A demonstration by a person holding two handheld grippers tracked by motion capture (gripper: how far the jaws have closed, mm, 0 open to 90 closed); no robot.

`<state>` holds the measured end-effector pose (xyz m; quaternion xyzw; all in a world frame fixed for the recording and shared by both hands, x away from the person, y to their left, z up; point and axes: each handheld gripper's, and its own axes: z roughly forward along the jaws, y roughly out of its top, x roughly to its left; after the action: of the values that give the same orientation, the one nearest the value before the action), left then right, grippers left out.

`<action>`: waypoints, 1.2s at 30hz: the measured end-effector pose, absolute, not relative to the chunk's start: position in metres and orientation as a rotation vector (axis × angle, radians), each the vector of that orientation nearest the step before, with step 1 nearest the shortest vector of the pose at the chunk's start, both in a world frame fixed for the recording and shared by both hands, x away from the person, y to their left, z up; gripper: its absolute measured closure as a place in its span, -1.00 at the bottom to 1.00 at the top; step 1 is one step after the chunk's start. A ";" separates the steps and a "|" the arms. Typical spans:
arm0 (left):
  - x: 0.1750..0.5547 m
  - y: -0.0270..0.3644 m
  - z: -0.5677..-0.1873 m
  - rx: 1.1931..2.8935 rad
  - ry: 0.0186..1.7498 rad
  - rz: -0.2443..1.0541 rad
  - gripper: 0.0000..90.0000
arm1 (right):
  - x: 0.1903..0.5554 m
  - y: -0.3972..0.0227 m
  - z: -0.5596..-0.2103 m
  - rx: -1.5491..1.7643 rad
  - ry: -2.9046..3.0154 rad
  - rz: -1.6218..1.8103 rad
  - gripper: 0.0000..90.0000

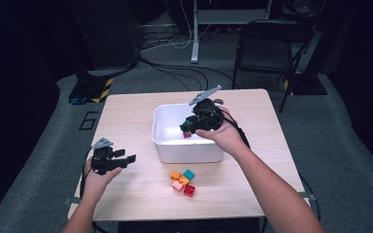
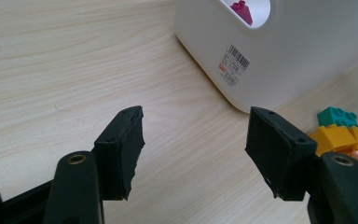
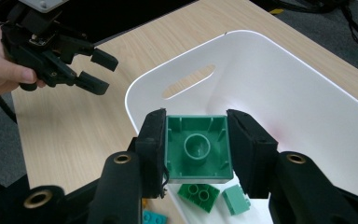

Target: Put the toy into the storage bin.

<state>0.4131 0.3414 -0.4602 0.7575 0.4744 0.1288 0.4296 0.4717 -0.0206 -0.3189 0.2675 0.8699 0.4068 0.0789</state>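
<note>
My right gripper [image 3: 196,133] is shut on a green brick [image 3: 196,147], held with its hollow underside toward the camera. It hangs over the left end of the white bin [image 3: 279,88]. In the high view the right gripper [image 1: 186,127] is above the bin [image 1: 189,153], close to a magenta brick [image 1: 187,134] inside. Two more green bricks [image 3: 198,196] lie on the bin floor. My left gripper [image 1: 125,156] hovers low over the table's left side, jaws open with nothing between them [image 2: 196,135].
A small cluster of bricks [image 1: 183,182], orange, teal, pink and red, lies on the wooden table [image 1: 126,121] in front of the bin. From the left gripper view they sit at the right [image 2: 340,135], beside the bin's wall [image 2: 284,60]. A black chair [image 1: 267,46] stands beyond the table.
</note>
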 end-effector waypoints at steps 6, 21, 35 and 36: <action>0.413 0.342 -0.460 1.888 1.182 0.321 -0.20 | 0.482 -0.009 -0.320 0.775 2.599 1.211 0.30; 0.413 0.343 -0.460 1.878 1.184 0.325 -0.20 | 0.518 0.010 -0.333 0.832 2.561 1.196 0.30; 0.414 0.343 -0.460 1.881 1.183 0.319 -0.20 | 0.551 0.012 -0.362 0.841 2.555 1.102 0.30; 0.414 0.343 -0.460 1.879 1.184 0.319 -0.20 | 0.552 0.012 -0.364 0.836 2.554 1.097 0.30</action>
<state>0.4138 0.3433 -0.4602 0.7546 0.4755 0.1282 0.4337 0.5523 0.0124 -0.3638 0.2861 0.8736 0.3751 0.1194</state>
